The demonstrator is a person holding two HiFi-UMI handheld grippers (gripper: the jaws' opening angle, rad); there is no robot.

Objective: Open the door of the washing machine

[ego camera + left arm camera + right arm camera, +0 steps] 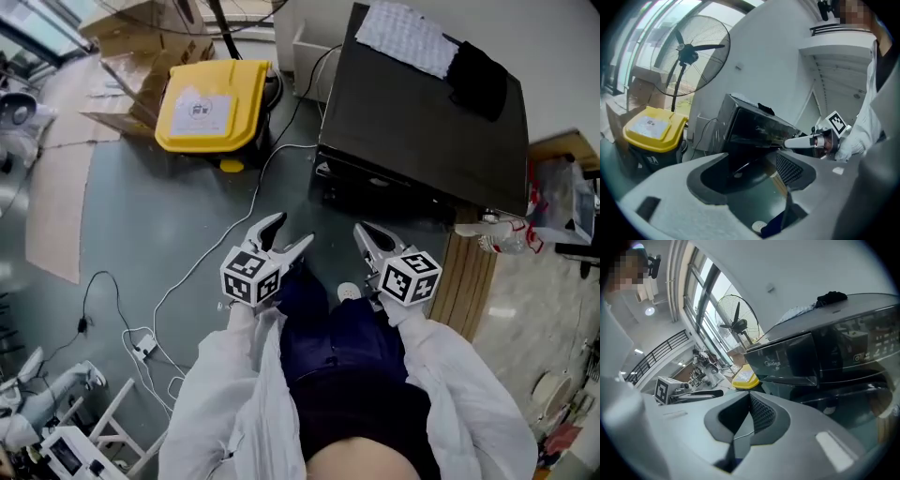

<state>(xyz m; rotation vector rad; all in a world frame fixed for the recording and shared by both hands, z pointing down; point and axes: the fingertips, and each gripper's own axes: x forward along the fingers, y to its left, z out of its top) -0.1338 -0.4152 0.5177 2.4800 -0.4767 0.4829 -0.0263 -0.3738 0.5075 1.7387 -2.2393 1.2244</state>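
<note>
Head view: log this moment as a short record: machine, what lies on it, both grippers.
washing machine: black, no gripper touching it
on top: white cloth, black cloth
left gripper: open, empty, short of the machine
right gripper: shut, empty, short of the machine
nearby: yellow bin

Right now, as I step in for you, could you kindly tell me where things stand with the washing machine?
Left hand-held gripper: jaws apart, empty.
Right hand-held gripper: jaws together, empty.
Both are held low before the washing machine, touching nothing.
Done: nothing; no open door shows.
To do: reach the machine's front, grasp the door and pull it open.
</note>
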